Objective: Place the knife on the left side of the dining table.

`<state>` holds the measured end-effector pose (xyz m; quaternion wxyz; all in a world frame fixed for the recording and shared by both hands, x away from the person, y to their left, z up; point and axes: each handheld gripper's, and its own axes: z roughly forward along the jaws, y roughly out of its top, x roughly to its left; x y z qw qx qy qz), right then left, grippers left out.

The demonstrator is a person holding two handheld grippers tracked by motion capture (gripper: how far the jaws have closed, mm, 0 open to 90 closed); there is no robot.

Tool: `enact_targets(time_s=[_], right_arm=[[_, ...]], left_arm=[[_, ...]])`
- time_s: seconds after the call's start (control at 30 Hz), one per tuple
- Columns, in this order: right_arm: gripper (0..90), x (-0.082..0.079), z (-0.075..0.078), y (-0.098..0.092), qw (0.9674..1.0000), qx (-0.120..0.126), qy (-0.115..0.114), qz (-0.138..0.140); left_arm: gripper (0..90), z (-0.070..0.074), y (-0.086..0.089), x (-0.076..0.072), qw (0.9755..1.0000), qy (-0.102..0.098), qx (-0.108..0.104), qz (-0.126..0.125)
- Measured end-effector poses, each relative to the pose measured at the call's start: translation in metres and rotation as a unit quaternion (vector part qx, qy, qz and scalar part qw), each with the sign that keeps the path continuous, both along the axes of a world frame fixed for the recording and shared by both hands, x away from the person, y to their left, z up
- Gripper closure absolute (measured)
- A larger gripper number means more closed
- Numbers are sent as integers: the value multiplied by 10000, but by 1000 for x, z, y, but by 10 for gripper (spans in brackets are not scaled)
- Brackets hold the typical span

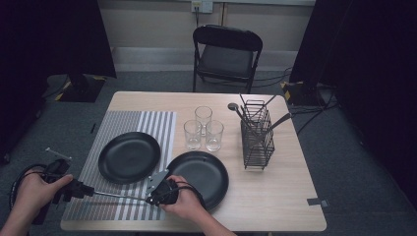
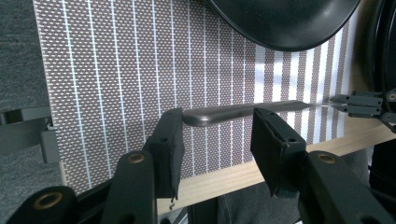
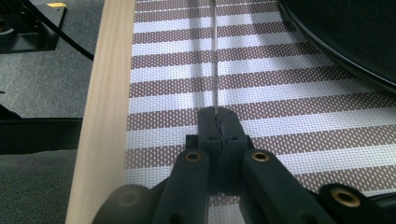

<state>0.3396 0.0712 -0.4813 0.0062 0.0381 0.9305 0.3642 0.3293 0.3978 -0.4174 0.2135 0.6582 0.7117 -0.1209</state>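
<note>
Item: knife (image 2: 243,112), held level above the striped placemat (image 1: 123,147), near its front edge, in front of the left black plate (image 1: 129,157).

Right gripper (image 3: 217,122): fingers clenched on the blade end.

Left gripper (image 2: 217,140): fingers released, straddling the handle.

Step judged: hand-over or placing; closing or lowering is called for.

Blade grip is confirmed in the right gripper view; the open gap is shown in the left gripper view.
</note>
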Motion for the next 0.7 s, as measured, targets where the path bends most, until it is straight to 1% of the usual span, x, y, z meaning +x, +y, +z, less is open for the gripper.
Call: enact_targets(time_s=[0.03, 0.07, 0.1, 0.13, 0.2, 0.23, 0.27, 0.3, 0.33, 0.37, 0.4, 0.43, 0.5, 0.57, 0.6, 0.67, 0.7], right_arm=[[900, 0, 0, 0, 10000, -10, 9, 5], [900, 0, 0, 0, 10000, -20, 3, -5], [900, 0, 0, 0, 10000, -17, 9, -20], [900, 0, 0, -1, 10000, -41, 10, -23], [900, 1, -1, -2, 10000, -58, 4, -35], [900, 1, -1, -2, 10000, -49, 16, -45], [900, 1, -1, -2, 10000, -39, 7, -37], [900, 2, -1, -1, 10000, -7, 37, -32], [900, 1, -1, -1, 10000, -6, 51, -45], [900, 1, -1, -1, 10000, -25, 51, -45], [900, 1, -1, -1, 10000, -10, 57, -46], [900, 2, 0, -1, 10000, -13, 71, -53], [900, 2, 0, -1, 10000, -12, 77, -49], [900, 2, 0, -1, 10000, -15, 87, -45], [900, 2, 0, -1, 10000, -11, 89, -42], [900, 3, -1, -1, 9999, -23, 107, -53], [900, 3, -1, -1, 9999, -16, 96, -36]], left_arm=[[532, 1, 2, 0, 10000, 4, 16, -43], [529, 2, 6, 0, 9996, 23, 48, -286], [530, 2, 5, 0, 9999, 2, -8, -108], [534, 2, 5, 0, 10000, -36, -17, 16], [532, 3, 7, 0, 10000, -35, 28, -83], [532, 5, 8, -1, 9998, -11, -3, -179], [529, 5, 5, -1, 9999, -68, -49, -78], [521, 7, 5, -1, 9999, -90, 17, -131], [521, 8, 4, -1, 9997, -69, 1, -249], [519, 9, 3, 0, 9994, -123, 12, -329], [508, 11, 1, 0, 9994, -146, 4, -322], [500, 12, -1, 0, 9992, -129, 21, -378], [495, 14, -4, 2, 9988, -186, 8, -443], [471, 15, -7, 3, 9986, -249, 6, -476], [465, 16, -8, 4, 9981, -227, -12, -565], [466, 17, -11, 5, 9981, -269, 10, -554], [464, 17, -14, 6, 9981, -333, -26, -511]])
